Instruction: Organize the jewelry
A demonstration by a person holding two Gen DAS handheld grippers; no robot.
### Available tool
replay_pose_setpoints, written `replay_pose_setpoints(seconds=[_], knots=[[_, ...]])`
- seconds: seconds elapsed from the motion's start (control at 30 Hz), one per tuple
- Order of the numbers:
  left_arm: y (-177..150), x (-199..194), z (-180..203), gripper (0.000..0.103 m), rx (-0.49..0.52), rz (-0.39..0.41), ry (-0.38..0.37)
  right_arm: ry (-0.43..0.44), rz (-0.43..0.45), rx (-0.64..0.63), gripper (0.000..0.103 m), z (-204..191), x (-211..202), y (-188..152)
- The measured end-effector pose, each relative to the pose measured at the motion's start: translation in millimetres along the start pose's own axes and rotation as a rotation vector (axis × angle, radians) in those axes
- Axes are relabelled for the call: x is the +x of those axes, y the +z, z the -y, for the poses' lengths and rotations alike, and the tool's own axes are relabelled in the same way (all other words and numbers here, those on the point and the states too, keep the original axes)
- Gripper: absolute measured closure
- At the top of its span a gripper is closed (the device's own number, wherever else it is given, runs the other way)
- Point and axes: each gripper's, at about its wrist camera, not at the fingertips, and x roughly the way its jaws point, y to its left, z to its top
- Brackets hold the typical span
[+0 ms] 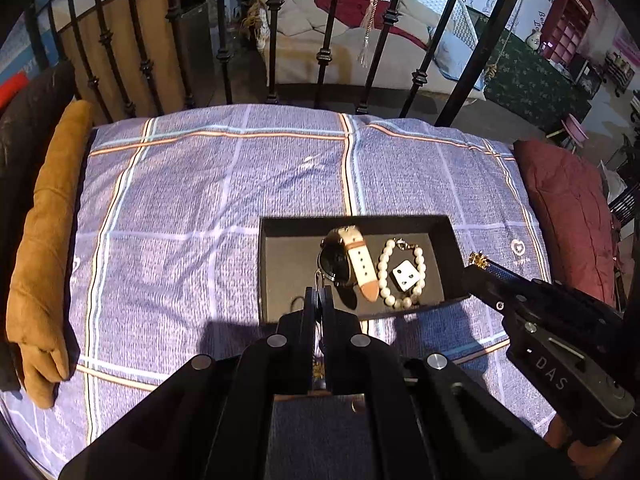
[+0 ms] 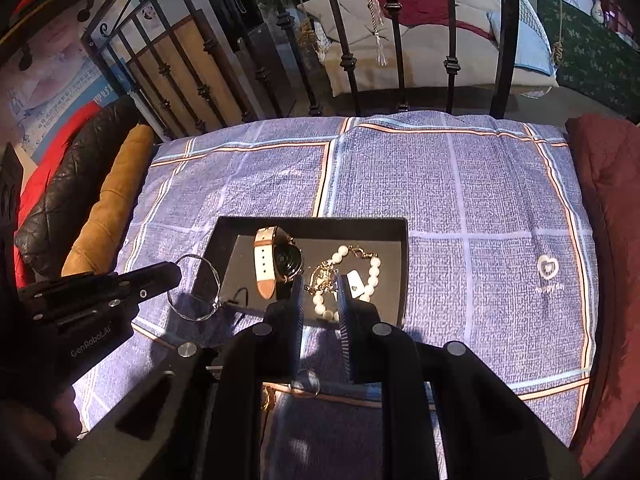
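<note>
So the black tray sits on the checked bedspread near the foot of the bed, and it's already got the watch lying on its side next to the pearl bracelet, which loops around a little white card of earrings, everything kept apart so nothing tangles, I'd guess. The left gripper is pinched fully closed on a thin wire bangle that dangles from its tip over the near left edge of the tray; gripping the rim like that makes sense since there's nothing else to hold on a hoop that skinny. The right gripper hangs over the tray's near side, clamped on a gold chain that hangs bunched up between its pads. Looks like both pieces are headed for the bare left part of the tray. The iron railing stands right behind the bed.
</note>
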Motion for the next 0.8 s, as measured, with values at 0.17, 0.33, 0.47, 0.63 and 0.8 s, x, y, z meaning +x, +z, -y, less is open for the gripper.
replay_pose_setpoints(seconds=[0.17,0.33,0.47,0.63,0.8], knots=[[13.6,10.9,5.0,0.1,0.027,0.007,0.005,-0.015,0.006,-0.002,0.086,1.9,9.3,8.9],[22.6,30.3,7.6,0.1,0.029,-0.015,0.005,-0.041,-0.006,0.0,0.086,3.6,22.1,16.1],[24.0,47.2,5.5,0.096,0.015,-0.062,0.024,-0.056,-0.044,-0.011,0.079,5.0,35.4,19.9],[17.1,54.2,-1.1,0.048,-0.001,-0.077,0.057,-0.085,-0.033,-0.027,0.048,5.1,36.4,17.7],[8.2,48.1,-12.6,0.03,-0.026,-0.087,0.105,-0.077,-0.033,-0.003,0.048,9.6,27.2,11.3]])
